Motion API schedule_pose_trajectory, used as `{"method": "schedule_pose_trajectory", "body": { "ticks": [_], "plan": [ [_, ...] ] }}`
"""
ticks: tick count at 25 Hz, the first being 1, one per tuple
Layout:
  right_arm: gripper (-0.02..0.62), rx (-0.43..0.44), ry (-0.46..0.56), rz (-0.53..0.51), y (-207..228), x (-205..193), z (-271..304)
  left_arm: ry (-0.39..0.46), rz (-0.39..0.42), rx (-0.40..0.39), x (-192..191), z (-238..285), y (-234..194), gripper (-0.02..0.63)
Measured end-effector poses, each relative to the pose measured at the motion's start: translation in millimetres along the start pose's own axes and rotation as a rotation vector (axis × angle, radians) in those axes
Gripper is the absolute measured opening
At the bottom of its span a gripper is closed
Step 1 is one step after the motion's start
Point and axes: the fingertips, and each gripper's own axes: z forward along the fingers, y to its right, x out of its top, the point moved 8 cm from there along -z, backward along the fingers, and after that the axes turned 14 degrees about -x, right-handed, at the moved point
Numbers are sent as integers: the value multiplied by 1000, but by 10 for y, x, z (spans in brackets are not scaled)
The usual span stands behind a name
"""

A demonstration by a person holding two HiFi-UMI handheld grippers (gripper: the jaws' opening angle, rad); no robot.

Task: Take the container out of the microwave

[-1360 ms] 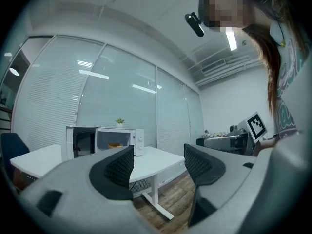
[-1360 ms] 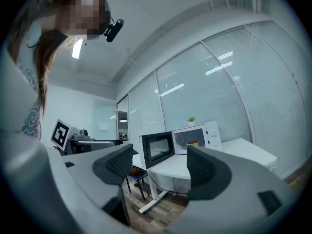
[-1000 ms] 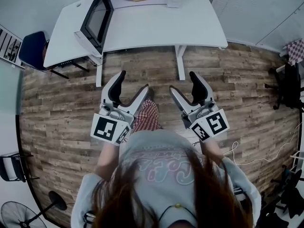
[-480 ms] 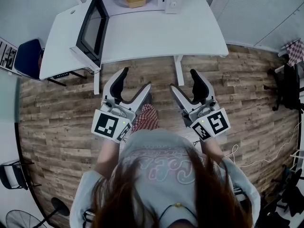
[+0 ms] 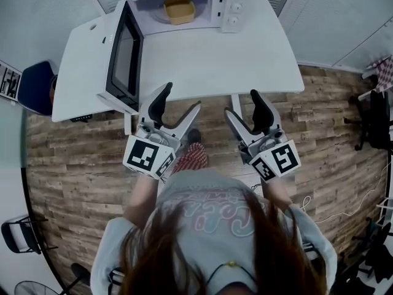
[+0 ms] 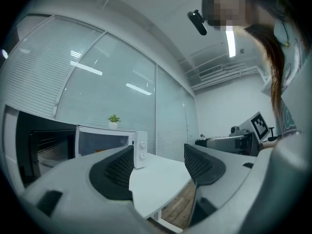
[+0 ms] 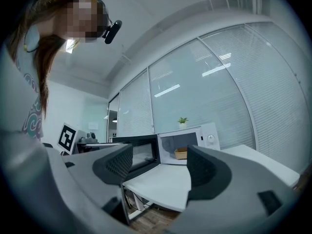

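A white microwave (image 5: pixel 184 5) stands at the back of the white table (image 5: pixel 245 54) with its door (image 5: pixel 126 57) swung open to the left. Inside the cavity sits a small yellow container (image 5: pixel 179 9). My left gripper (image 5: pixel 181 100) and right gripper (image 5: pixel 241 103) are both open and empty, held side by side at the table's near edge, well short of the microwave. The right gripper view looks across the table at the open microwave (image 7: pixel 190 143) and the container (image 7: pixel 181 153), with the right gripper (image 7: pixel 160 167) apart from them. In the left gripper view, the left gripper (image 6: pixel 158 162) frames the microwave (image 6: pixel 109 143).
A blue chair (image 5: pixel 34 85) stands left of the table. Another dark chair (image 5: pixel 374 112) is at the far right on the wooden floor (image 5: pixel 80 152). A small potted plant (image 7: pixel 183 121) sits on top of the microwave. The open door overhangs the table's left front part.
The person has stepped toward the table. Both grippers now reach its near edge, still open, and the microwave with the container has come further into view.
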Motion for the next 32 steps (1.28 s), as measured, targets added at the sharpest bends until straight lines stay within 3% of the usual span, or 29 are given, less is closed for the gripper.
{"method": "schedule_pose_trajectory", "body": {
  "ticks": [13,32],
  "plan": [
    [333,-27,-21,3,144,80,976,-10,-21,-44,62,430,-939,296],
    [333,-21,-25,10,306,59,1752,-34,-23,-95,42,837,-1436,296]
  ]
}}
